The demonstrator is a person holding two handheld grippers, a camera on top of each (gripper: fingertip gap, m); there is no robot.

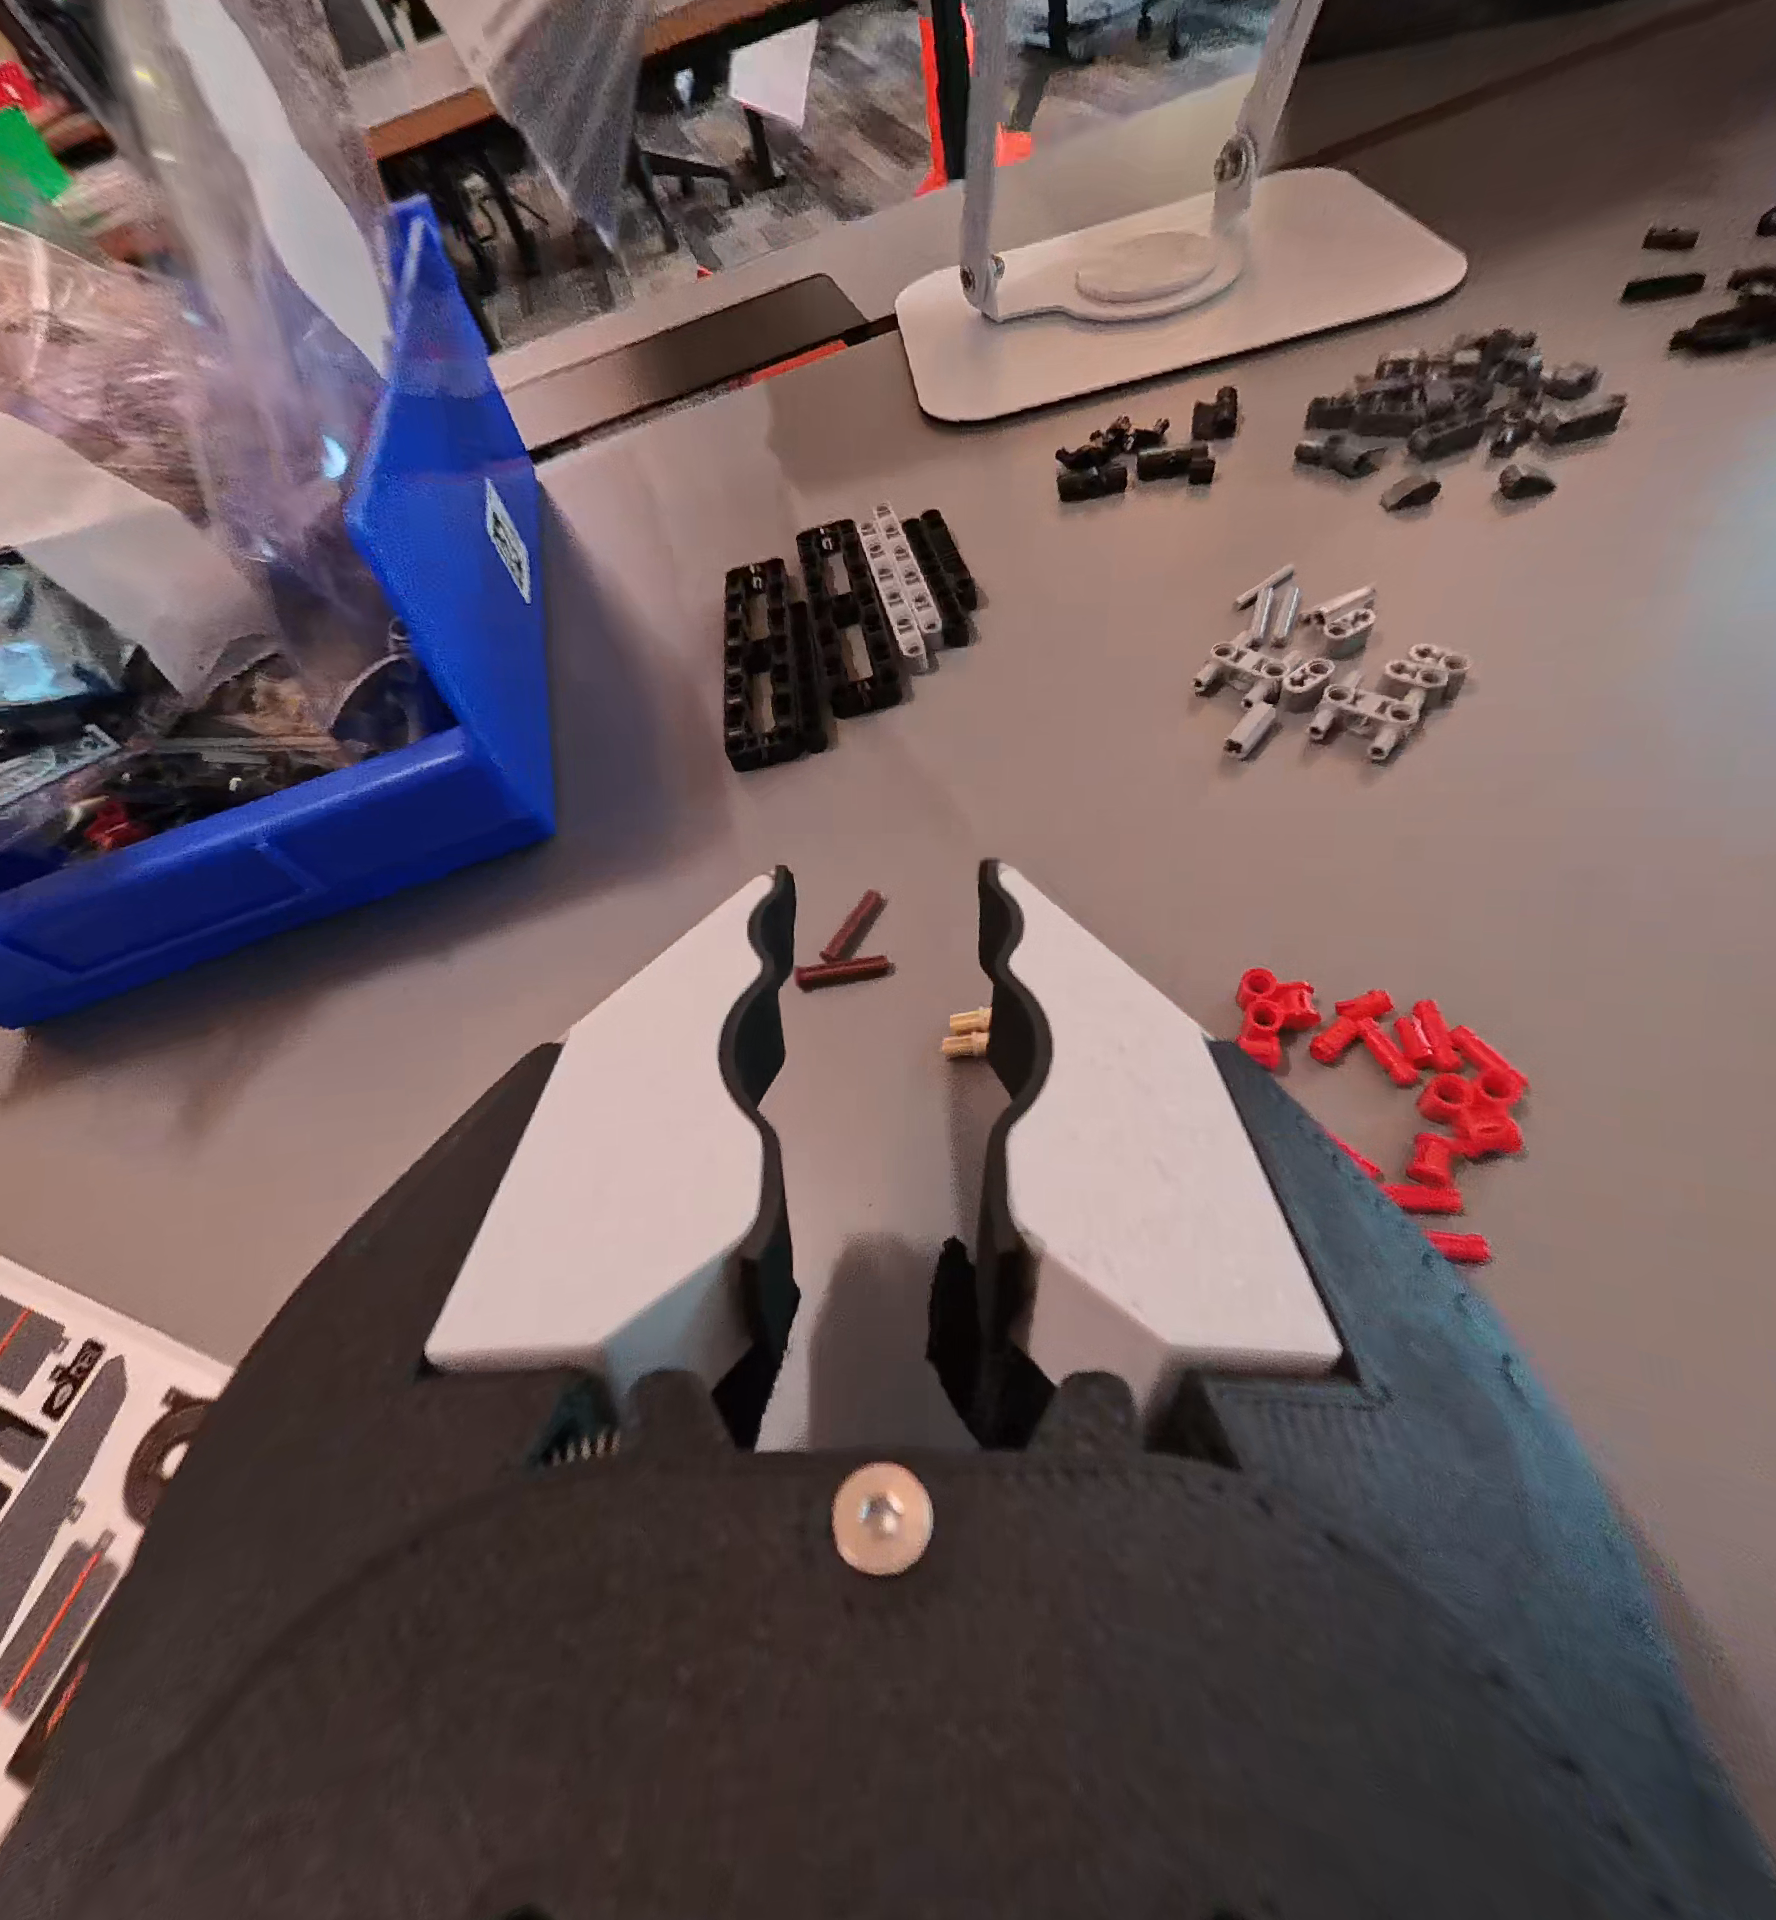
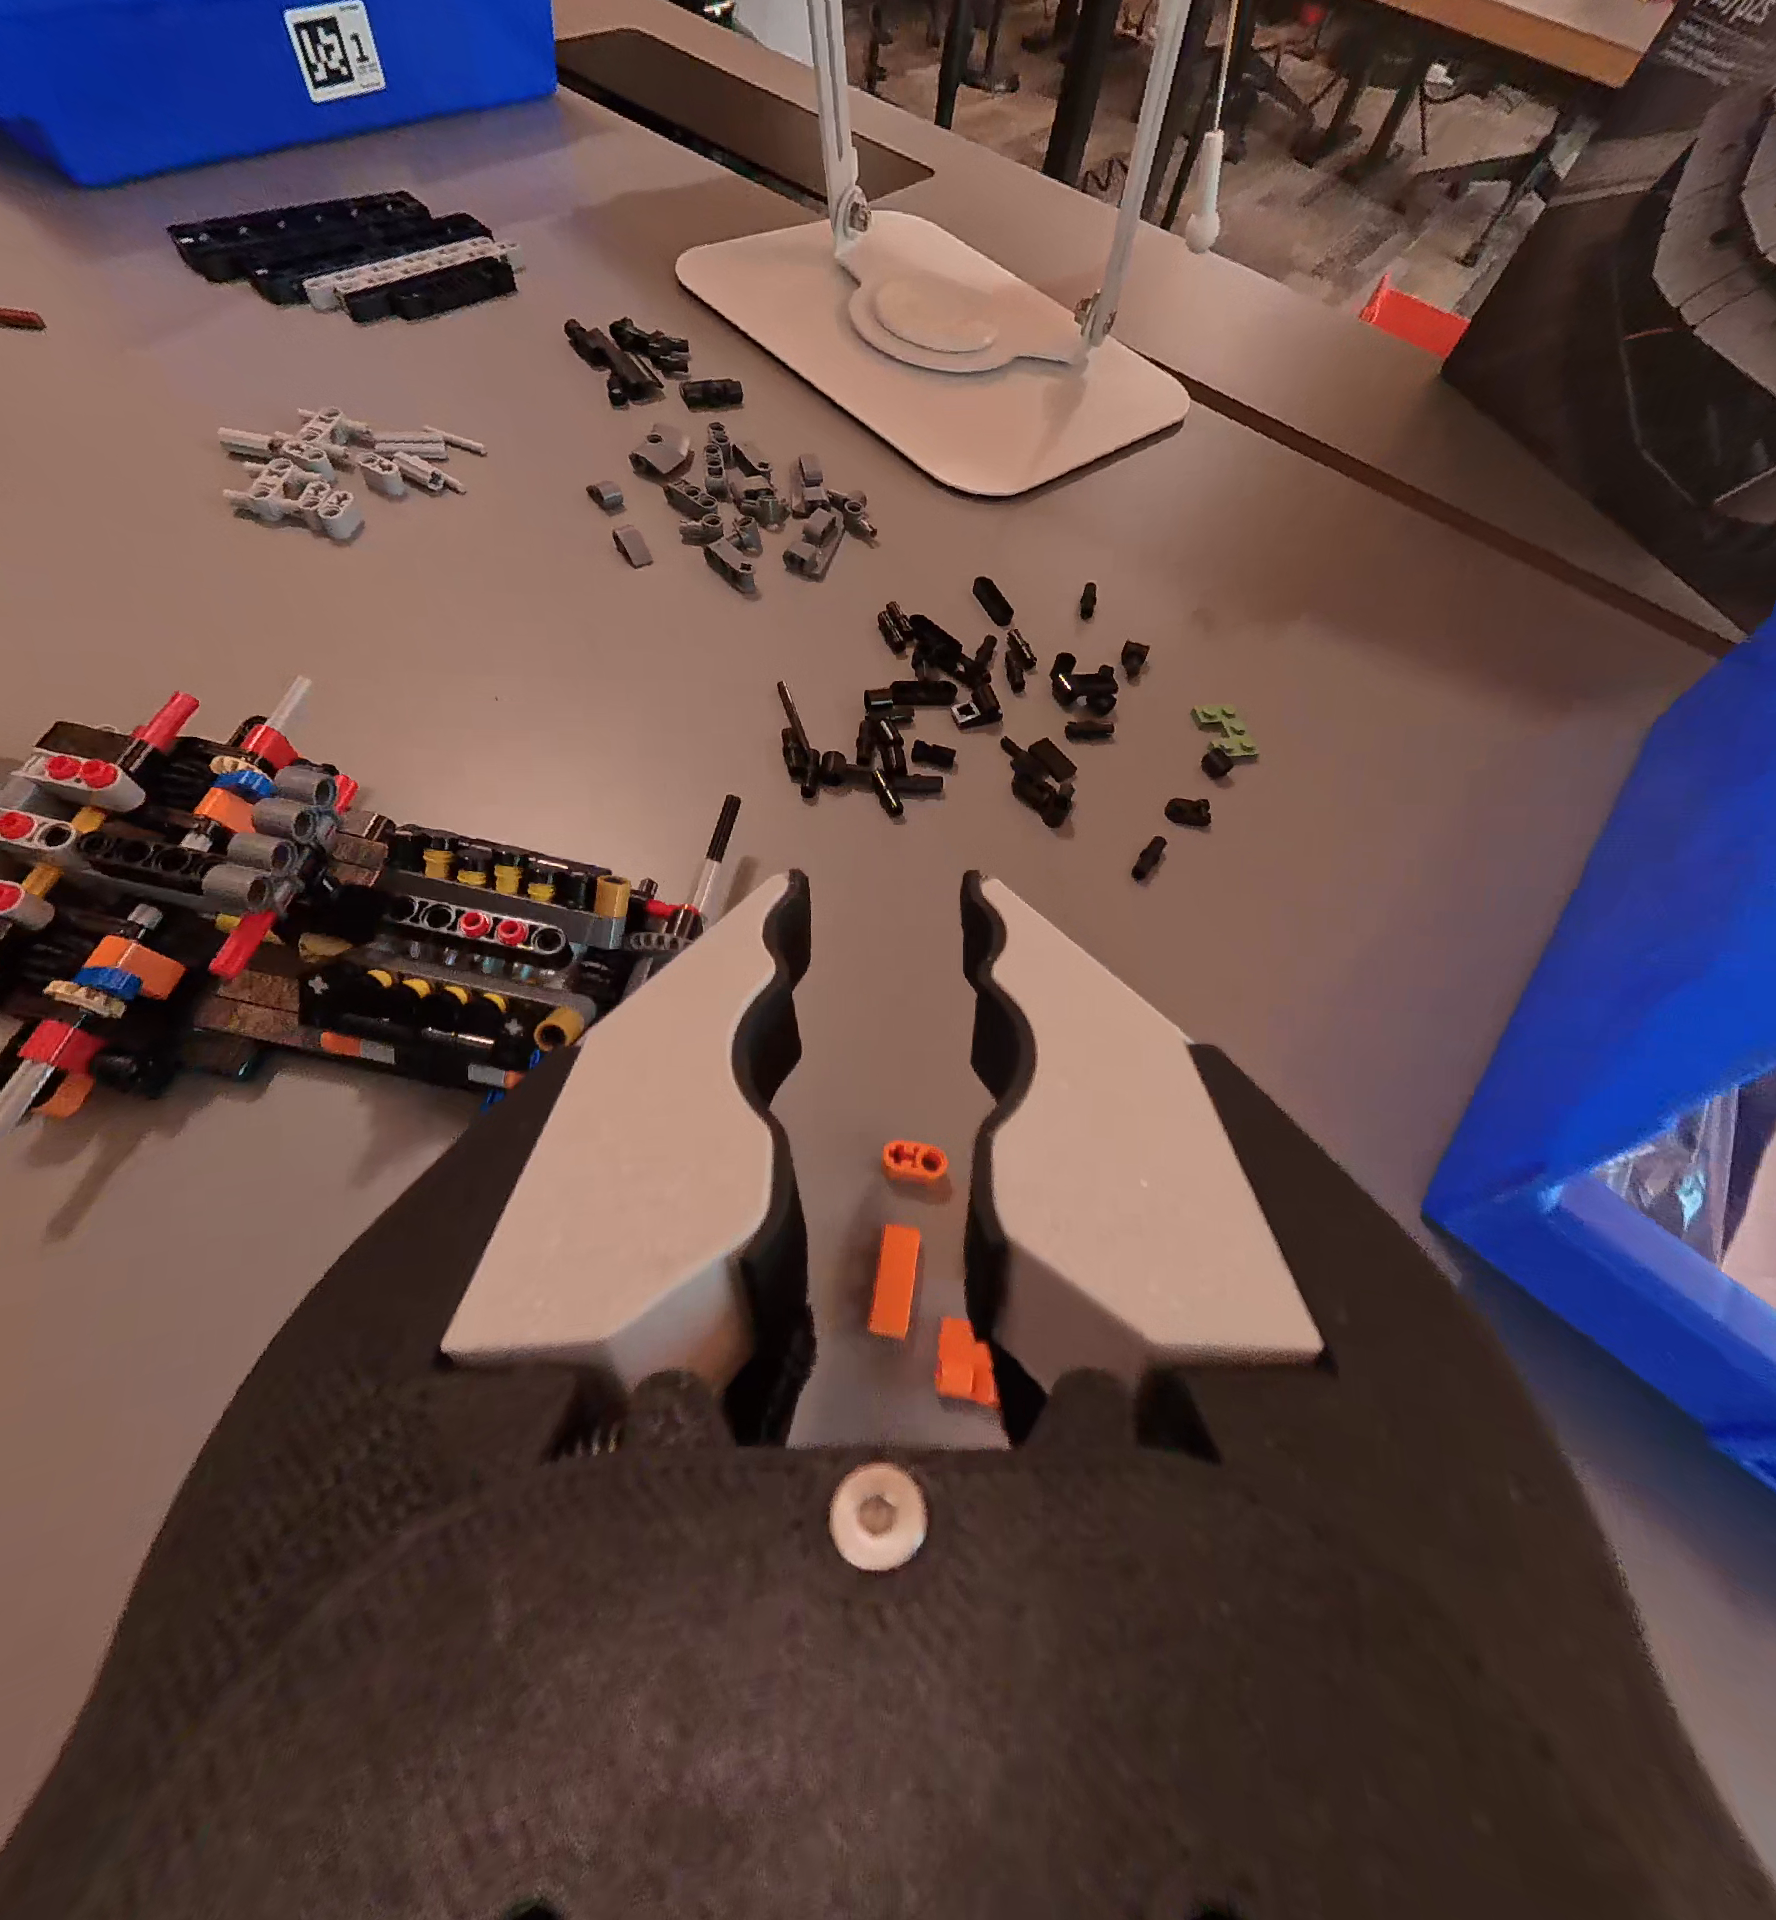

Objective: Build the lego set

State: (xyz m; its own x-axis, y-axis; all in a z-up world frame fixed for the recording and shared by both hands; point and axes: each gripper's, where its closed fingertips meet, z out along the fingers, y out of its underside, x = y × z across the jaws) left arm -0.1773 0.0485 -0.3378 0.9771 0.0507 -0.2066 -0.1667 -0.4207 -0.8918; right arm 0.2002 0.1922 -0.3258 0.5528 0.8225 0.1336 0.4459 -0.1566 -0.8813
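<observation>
table (image 2: pixel 1279 1039): grey, everything's spread out on it in sorted piles.

blue bin (image 1: pixel 427 582): far left in the left wrist view, stuffed w/ plastic bags of parts. Prob a second blue bin at the right edge of the right view, can't tell what's in it, too blurry.

half-built model (image 2: pixel 271 914): biggest lego thing here, lying flat on the table just left of the right gripper. Long, rigid-ish chassis of black beams w/ red, yellow and orange bits and axles poking out the sides. I'd guess it's light but those sticking-out axles pop off easy, so grab it across the solid beam core, not the ends.

black frames (image 1: pixel 842 623): stacked neat w/ one light grey beam, stiff, easy to pinch by the long sides.

small piles: light grey connectors (image 1: pixel 1331 665), red pins (image 1: pixel 1414 1081), black pins (image 2: pixel 967 717). Tiny, hard, slick plastic, they'll roll or squirt out of a sloppy pinch imo.

orange pieces (image 2: pixel 905 1247): three, on the table right under the right gripper, seen through the gap.

left gripper (image 1: pixel 886 883): parted moderately, holding nothing, hovering over two dark red axles (image 1: pixel 848 940) and a tan pin (image 1: pixel 967 1034).

right gripper (image 2: pixel 884 888): same deal, parted about as much, empty, nothing touching the pads.
</observation>
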